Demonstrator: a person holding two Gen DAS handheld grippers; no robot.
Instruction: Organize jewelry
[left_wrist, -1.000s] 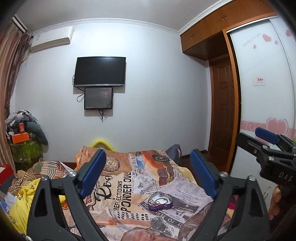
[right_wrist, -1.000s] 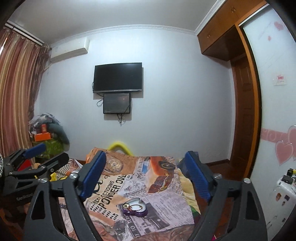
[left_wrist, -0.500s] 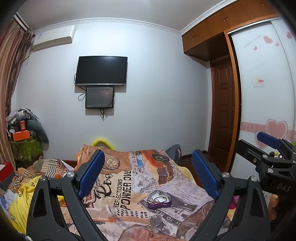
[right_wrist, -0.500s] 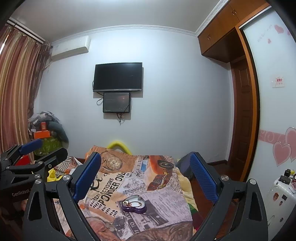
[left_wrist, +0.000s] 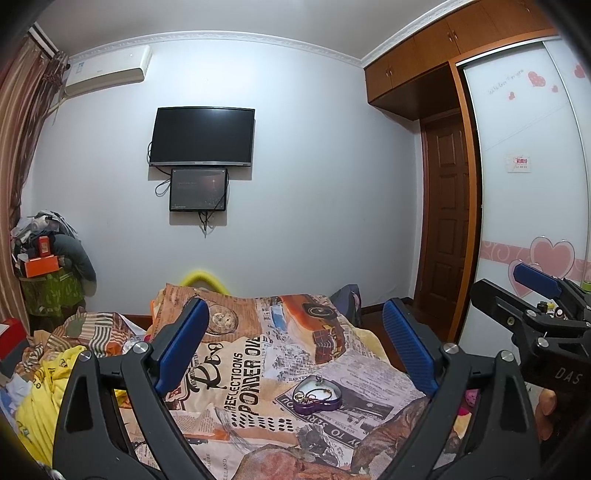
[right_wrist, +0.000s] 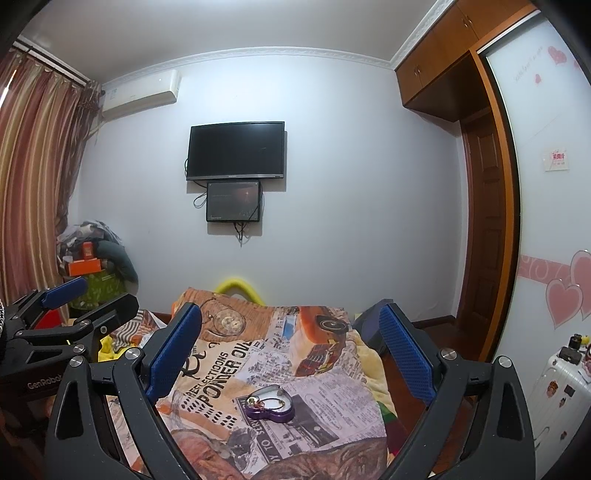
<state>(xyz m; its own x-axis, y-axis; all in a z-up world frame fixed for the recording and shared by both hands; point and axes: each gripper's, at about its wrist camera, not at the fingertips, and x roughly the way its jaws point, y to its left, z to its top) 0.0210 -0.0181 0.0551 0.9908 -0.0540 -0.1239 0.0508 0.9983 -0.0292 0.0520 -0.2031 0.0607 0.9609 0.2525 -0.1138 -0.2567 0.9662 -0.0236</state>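
Observation:
A purple heart-shaped jewelry box (left_wrist: 317, 397) lies open on the printed bedspread (left_wrist: 255, 354), with gold rings and a thin chain inside. It also shows in the right wrist view (right_wrist: 269, 404). My left gripper (left_wrist: 295, 345) is open and empty, held above and in front of the box. My right gripper (right_wrist: 290, 349) is open and empty, also above and short of the box. Each gripper shows at the edge of the other's view: the right one (left_wrist: 535, 295) and the left one (right_wrist: 70, 299).
Crumpled yellow and striped clothes (left_wrist: 48, 369) lie at the bed's left. A cluttered pile with an orange box (left_wrist: 40, 266) stands by the curtain. A wooden door (left_wrist: 447, 221) and a wardrobe (left_wrist: 524, 166) are on the right. A white suitcase (right_wrist: 554, 391) stands lower right.
Both grippers have tilted and risen slightly, so the heart box sits a little lower and more central in each view. Both stay open and empty.

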